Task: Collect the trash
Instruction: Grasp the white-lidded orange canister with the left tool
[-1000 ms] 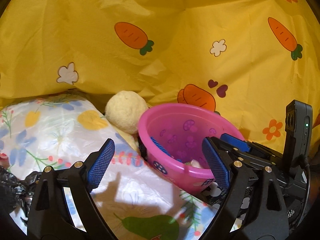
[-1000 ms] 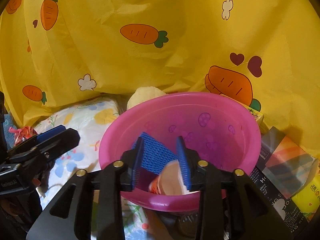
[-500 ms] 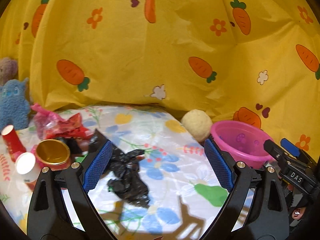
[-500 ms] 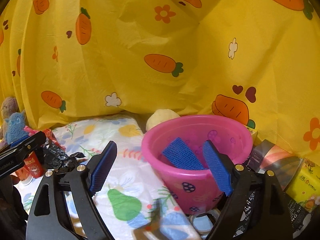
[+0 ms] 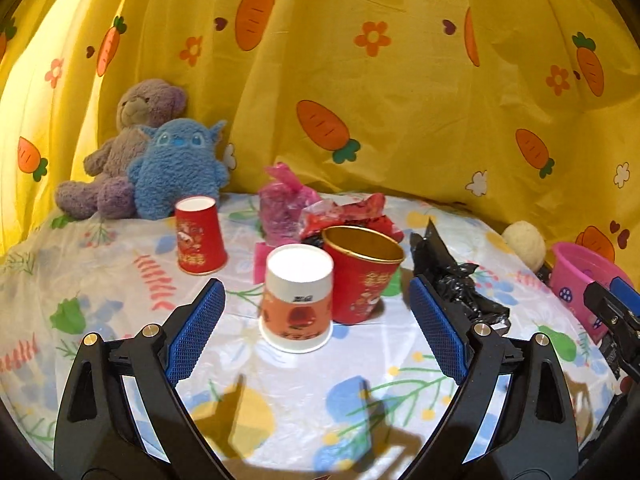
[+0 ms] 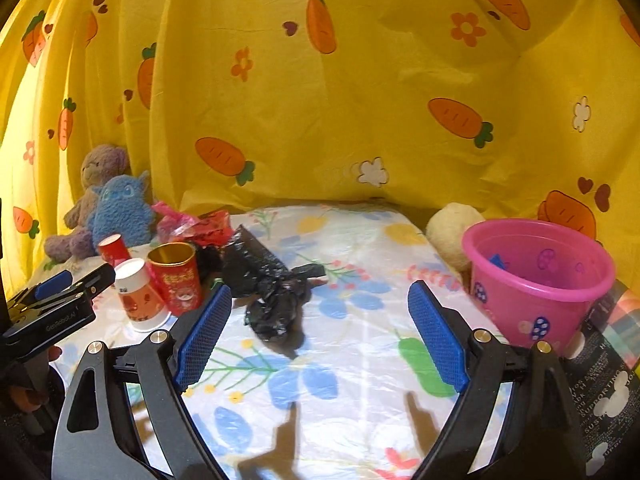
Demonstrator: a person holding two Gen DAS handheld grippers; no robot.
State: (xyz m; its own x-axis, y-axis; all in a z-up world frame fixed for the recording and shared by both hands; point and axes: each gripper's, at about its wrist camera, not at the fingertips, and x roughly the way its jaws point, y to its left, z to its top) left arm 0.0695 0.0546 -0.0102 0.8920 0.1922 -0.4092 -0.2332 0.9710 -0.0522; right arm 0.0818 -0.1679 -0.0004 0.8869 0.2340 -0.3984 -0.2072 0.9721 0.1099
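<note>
Black crumpled bag [image 6: 272, 292] lies on floral cloth; left gripper [image 5: 318, 332] and right gripper [image 6: 320, 332] spread, empty.

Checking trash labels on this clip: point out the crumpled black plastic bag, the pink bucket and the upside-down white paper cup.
crumpled black plastic bag [image 6: 272, 292], right wrist view, middle of the crumpled mass.
pink bucket [image 6: 528, 312], right wrist view, outer front wall.
upside-down white paper cup [image 5: 297, 308], left wrist view, printed side wall.

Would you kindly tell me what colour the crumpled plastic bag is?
Black; the crumpled plastic bag shows best in the right wrist view.
</note>
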